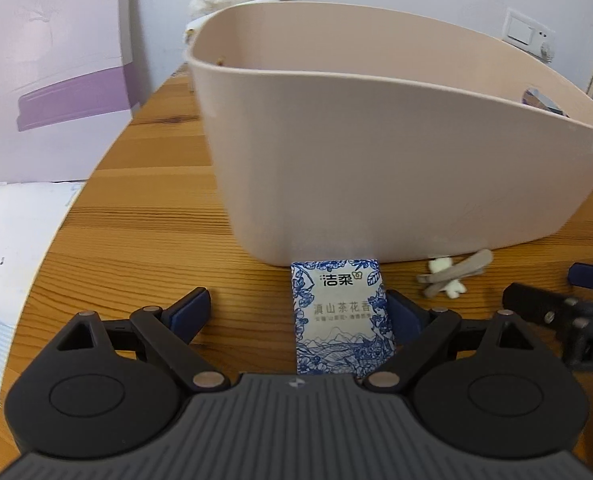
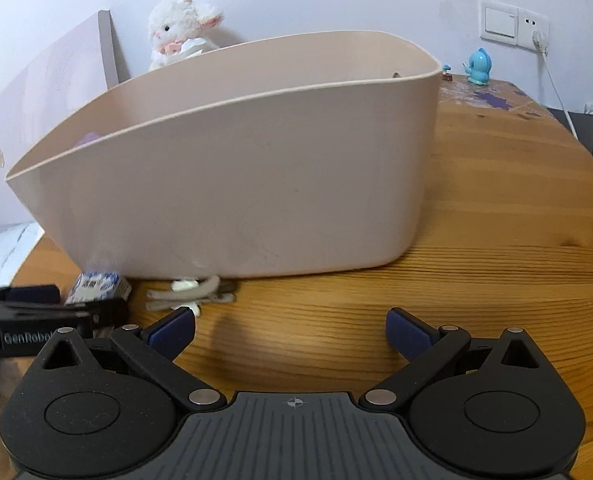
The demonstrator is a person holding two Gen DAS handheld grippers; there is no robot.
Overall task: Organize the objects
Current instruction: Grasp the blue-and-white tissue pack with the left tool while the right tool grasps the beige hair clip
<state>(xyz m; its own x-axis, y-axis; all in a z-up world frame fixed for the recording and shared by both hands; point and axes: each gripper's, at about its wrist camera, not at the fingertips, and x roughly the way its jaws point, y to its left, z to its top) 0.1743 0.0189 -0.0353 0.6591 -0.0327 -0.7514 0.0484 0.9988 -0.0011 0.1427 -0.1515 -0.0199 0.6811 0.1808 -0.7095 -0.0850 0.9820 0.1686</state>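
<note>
Left tool [image 1: 298, 312] spread wide; blue-white floral tissue pack [image 1: 342, 316] flat between fingers.

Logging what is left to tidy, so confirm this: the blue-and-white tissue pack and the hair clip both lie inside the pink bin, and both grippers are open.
Not inside. The tissue pack and hair clip lie on the wooden table, in front of the pink bin, as the left wrist view shows. The left gripper and right gripper are indeed open.

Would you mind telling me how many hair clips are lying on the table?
2: both hair clips lie together in front of the bin, right of the tissue pack. More may be hidden inside the bin.
</note>
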